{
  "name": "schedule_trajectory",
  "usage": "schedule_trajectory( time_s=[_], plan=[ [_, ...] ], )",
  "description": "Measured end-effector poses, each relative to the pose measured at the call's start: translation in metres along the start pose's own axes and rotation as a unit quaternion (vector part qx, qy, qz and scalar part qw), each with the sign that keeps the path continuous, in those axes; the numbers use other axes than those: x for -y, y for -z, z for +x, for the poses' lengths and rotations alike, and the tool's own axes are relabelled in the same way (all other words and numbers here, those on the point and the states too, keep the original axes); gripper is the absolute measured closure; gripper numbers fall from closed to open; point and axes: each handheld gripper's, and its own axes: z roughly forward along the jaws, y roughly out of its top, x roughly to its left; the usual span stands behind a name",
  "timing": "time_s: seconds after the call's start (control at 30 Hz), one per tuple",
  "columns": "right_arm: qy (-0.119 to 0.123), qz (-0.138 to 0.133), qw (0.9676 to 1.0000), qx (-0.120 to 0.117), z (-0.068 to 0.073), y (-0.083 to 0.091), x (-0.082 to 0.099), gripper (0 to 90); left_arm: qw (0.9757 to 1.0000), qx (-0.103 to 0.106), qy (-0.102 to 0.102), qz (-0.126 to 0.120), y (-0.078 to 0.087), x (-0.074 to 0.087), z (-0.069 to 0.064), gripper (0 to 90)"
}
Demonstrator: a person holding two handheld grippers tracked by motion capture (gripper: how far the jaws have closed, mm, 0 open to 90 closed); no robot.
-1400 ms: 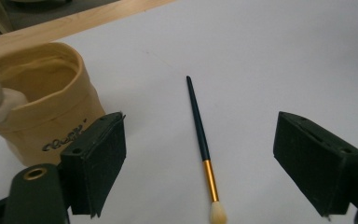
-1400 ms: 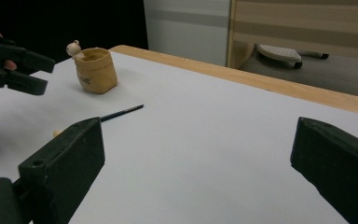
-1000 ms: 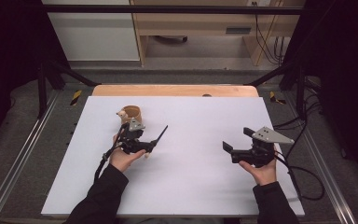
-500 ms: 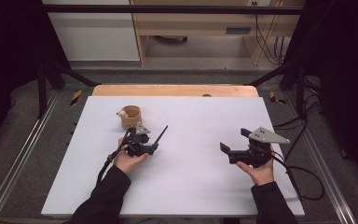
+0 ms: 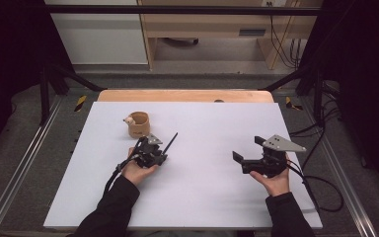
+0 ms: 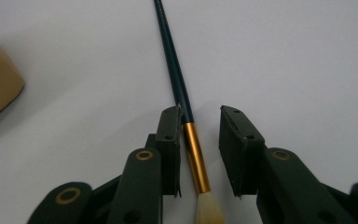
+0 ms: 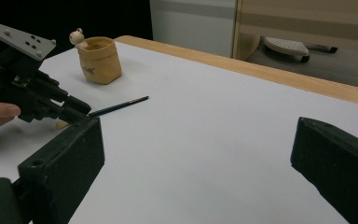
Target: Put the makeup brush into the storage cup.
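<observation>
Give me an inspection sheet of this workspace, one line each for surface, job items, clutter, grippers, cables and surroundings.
Surface: white table top, bare apart from the items below.
Job's things: paintbrush lying flat, dark handle, gold ferrule, pale bristles; tan pot behind it.
Clutter: nothing seen.
Grippers: left gripper astride the paintbrush ferrule, jaws just closing, one jaw at the ferrule, a gap at the other; right gripper open wide, nothing between its jaws.
Cables: black cable trailing off the table's right edge.
Surroundings: wooden table edge, metal frame rails, grey floor.
</observation>
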Motion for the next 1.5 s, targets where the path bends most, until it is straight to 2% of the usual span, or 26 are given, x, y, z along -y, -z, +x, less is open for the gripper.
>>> schedule_trajectory(
  time_s=[0.13,0.37,0.7,0.83,0.97,1.0,1.03,1.07,1.13,1.23,1.5],
  plan=[
    [0.000,-0.001,1.0000,0.000,0.000,0.001,0.000,3.1,1.0000,0.004,-0.003,0.001,0.000,0.000,-0.001,76.9],
    [0.000,-0.001,1.0000,-0.001,0.000,0.001,0.000,3.1,0.9999,0.011,-0.002,0.006,0.001,0.000,0.000,82.3],
    [0.000,0.000,1.0000,-0.002,0.000,0.000,0.000,3.1,0.9998,0.018,-0.006,0.003,0.002,-0.001,0.000,82.3],
    [0.002,0.000,1.0000,-0.002,0.000,0.000,0.000,3.1,0.9998,0.020,-0.005,-0.003,0.008,-0.003,0.000,76.0],
    [0.002,0.000,1.0000,-0.002,-0.001,0.001,0.000,3.1,0.9999,0.008,-0.011,-0.007,0.017,-0.008,0.000,59.0],
    [0.002,0.001,1.0000,-0.001,-0.001,0.001,0.000,3.1,0.9999,0.010,-0.009,-0.007,0.019,-0.010,-0.001,59.0],
    [0.002,0.001,1.0000,-0.002,-0.001,0.001,0.000,3.1,0.9999,0.008,-0.014,-0.001,0.021,-0.013,-0.001,50.1],
    [0.002,0.002,1.0000,-0.001,-0.001,0.001,0.000,3.1,0.9996,-0.002,-0.027,-0.003,0.024,-0.017,-0.002,48.0],
    [0.002,0.003,1.0000,-0.002,-0.001,0.000,0.000,3.2,0.9996,0.000,-0.029,-0.002,0.024,-0.019,-0.002,45.2],
    [0.003,0.005,1.0000,-0.002,-0.001,0.000,0.000,3.1,0.9991,0.000,-0.037,0.023,0.018,-0.027,0.001,43.3],
    [0.004,0.005,1.0000,-0.003,-0.001,0.000,0.000,3.2,0.9970,-0.002,-0.051,0.059,-0.003,-0.044,0.001,44.9]
  ],
)
